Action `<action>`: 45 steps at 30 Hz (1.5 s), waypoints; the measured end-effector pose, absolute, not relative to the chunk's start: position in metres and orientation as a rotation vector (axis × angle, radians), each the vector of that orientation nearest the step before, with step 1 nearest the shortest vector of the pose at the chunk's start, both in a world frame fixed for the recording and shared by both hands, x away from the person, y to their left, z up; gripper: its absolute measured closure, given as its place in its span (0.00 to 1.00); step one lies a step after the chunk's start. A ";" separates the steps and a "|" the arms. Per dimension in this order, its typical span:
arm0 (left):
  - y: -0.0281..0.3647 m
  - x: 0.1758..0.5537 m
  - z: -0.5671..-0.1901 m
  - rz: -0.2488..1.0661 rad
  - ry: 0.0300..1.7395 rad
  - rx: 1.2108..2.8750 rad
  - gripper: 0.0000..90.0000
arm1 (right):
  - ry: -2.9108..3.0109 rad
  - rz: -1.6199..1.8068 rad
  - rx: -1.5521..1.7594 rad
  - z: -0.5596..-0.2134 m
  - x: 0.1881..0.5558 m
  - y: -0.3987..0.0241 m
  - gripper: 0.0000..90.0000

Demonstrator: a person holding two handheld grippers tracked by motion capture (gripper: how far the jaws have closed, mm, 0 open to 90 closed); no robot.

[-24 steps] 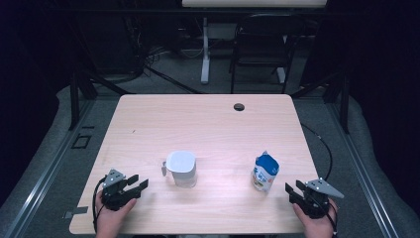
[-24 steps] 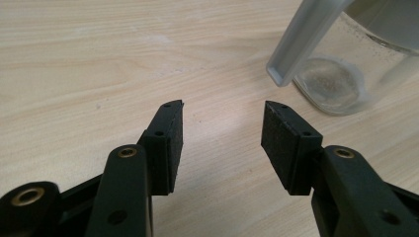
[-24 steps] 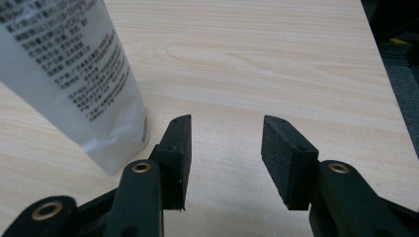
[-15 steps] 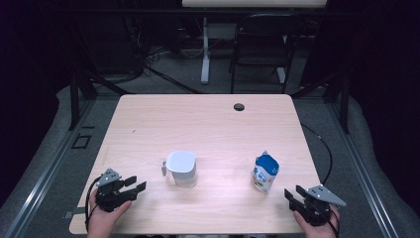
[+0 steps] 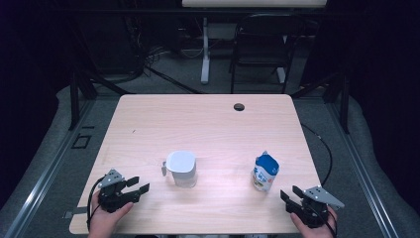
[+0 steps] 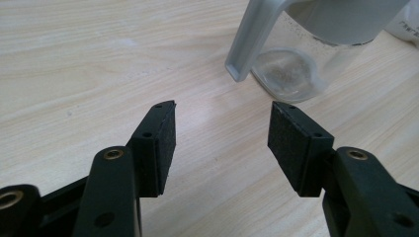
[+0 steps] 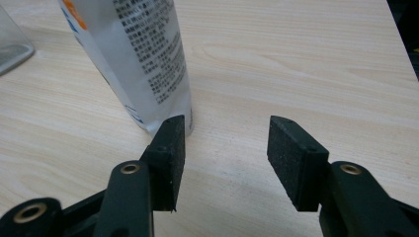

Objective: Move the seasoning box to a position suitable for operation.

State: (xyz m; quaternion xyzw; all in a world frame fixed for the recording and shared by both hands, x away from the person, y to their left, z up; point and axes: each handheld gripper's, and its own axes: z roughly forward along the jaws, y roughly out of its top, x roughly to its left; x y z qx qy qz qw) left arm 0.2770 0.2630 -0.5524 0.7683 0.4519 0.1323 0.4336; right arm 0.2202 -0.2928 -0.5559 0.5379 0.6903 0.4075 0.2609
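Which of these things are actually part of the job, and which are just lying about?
Part of the job:
- clear jug with white lid, in front of the left claw
- blue-and-white pouch, near the right claw

Just lying about:
- folding chair beyond the table
- floor cables

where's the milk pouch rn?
In the high view the pouch stands upright on the table's right front part, right of the jug and just ahead of the open right gripper, untouched.

black claw (image 6: 222, 143) jaws, brass screws, grey top plates.
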 end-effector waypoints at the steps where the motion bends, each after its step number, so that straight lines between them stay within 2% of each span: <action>1: 0.262 0.277 -0.551 0.326 1.121 1.905 0.49 | 1.865 1.107 1.454 -0.556 0.220 -0.292 0.54; 9: 0.239 0.287 -0.541 0.331 1.092 1.958 0.49 | 1.874 1.115 1.452 -0.557 0.223 -0.290 0.54; 17: 0.212 0.313 -0.541 0.367 1.080 2.018 0.57 | 1.891 1.101 1.451 -0.559 0.222 -0.293 0.53; 26: 0.199 0.333 -0.544 0.384 1.068 2.048 0.63 | 1.885 1.118 1.459 -0.555 0.220 -0.298 0.61; 33: 0.193 0.339 -0.542 0.373 1.010 2.084 0.68 | 1.884 1.141 1.464 -0.554 0.220 -0.297 0.61; 37: 0.191 0.338 -0.541 0.400 1.001 2.107 0.73 | 1.880 1.151 1.467 -0.553 0.219 -0.297 0.61; 45: 0.187 0.330 -0.540 0.460 0.973 2.143 0.77 | 1.884 1.158 1.464 -0.553 0.219 -0.297 0.62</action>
